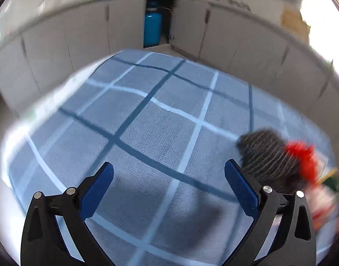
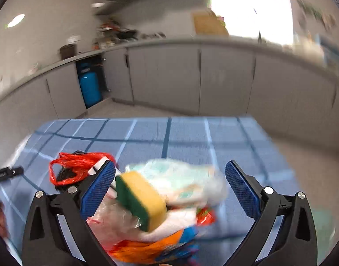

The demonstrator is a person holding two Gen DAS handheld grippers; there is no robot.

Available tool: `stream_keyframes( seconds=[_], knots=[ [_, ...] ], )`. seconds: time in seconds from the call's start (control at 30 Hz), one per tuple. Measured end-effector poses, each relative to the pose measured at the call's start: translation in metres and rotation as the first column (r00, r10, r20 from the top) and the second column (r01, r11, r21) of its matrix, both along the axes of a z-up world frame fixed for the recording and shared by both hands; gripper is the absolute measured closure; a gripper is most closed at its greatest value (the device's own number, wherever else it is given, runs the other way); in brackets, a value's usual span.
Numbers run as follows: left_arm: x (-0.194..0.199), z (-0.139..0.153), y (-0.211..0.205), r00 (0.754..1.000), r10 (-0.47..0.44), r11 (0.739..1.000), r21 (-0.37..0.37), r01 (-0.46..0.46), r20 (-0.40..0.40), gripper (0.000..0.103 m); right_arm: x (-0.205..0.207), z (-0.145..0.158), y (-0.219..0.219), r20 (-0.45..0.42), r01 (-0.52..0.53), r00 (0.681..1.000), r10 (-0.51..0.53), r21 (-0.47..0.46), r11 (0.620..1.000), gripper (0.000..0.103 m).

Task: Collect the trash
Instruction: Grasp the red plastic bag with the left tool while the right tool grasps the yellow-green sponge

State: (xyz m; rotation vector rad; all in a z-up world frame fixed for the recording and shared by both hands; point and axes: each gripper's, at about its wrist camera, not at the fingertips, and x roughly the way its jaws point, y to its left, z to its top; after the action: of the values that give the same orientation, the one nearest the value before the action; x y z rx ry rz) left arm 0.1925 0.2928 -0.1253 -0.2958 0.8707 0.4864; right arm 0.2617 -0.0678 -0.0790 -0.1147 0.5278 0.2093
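Observation:
In the right wrist view my right gripper (image 2: 170, 166) stands open over a heap of trash on the blue checked tablecloth (image 2: 187, 137). A yellow and green sponge (image 2: 140, 199) lies on the heap between the jaws, and neither pad presses on it. Crumpled clear wrappers (image 2: 187, 177) and an orange and blue packet (image 2: 151, 248) lie under and around it. A red plastic bag (image 2: 74, 166) on something black lies left of the heap. In the left wrist view my left gripper (image 1: 169, 166) is open with only cloth between its fingers. A dark striped bundle (image 1: 266, 155) and a red bag (image 1: 304, 157) lie to its right, blurred.
Grey cabinets (image 2: 224, 77) under a worktop run behind the table. A blue gas cylinder (image 2: 89, 86) stands in an open bay. A black strip (image 2: 7, 174) pokes in at the left edge of the right wrist view. Bare cloth stretches beyond the heap.

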Motion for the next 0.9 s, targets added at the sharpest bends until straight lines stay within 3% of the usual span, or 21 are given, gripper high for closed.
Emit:
stream_keyframes(
  seconds=[0.1,0.2,0.37,0.6,0.8,0.9],
  knots=[
    [0.005,0.007,-0.012,0.998,-0.043,0.998,0.04,0.041,0.047,0.004,0.007,0.006,-0.015,-0.03,-0.011,0.999,0.014,0.104,0.994,0.008],
    [0.009,0.008,-0.027,0.998,-0.055,0.99,0.129,0.05,0.038,0.004,-0.002,0.005,-0.008,-0.011,-0.065,0.998,0.065,0.047,0.997,0.024],
    [0.008,0.018,-0.042,0.993,-0.072,0.995,0.076,0.065,0.09,0.004,-0.003,-0.008,-0.008,-0.087,-0.148,0.985,0.151,0.043,0.988,0.053],
    [0.027,0.039,-0.089,0.966,-0.215,0.972,0.129,0.197,0.146,0.004,0.0,-0.027,0.0,-0.146,-0.212,0.965,0.217,0.054,0.976,0.054],
    [0.06,0.024,-0.137,0.932,-0.348,0.926,0.191,0.325,0.099,0.007,0.004,-0.037,0.008,-0.172,-0.261,0.948,0.268,0.066,0.963,0.051],
    [0.072,0.01,-0.146,0.918,-0.391,0.914,0.147,0.379,0.068,0.041,0.004,-0.037,0.009,-0.179,-0.287,0.939,0.294,0.065,0.956,0.051]
  ],
)
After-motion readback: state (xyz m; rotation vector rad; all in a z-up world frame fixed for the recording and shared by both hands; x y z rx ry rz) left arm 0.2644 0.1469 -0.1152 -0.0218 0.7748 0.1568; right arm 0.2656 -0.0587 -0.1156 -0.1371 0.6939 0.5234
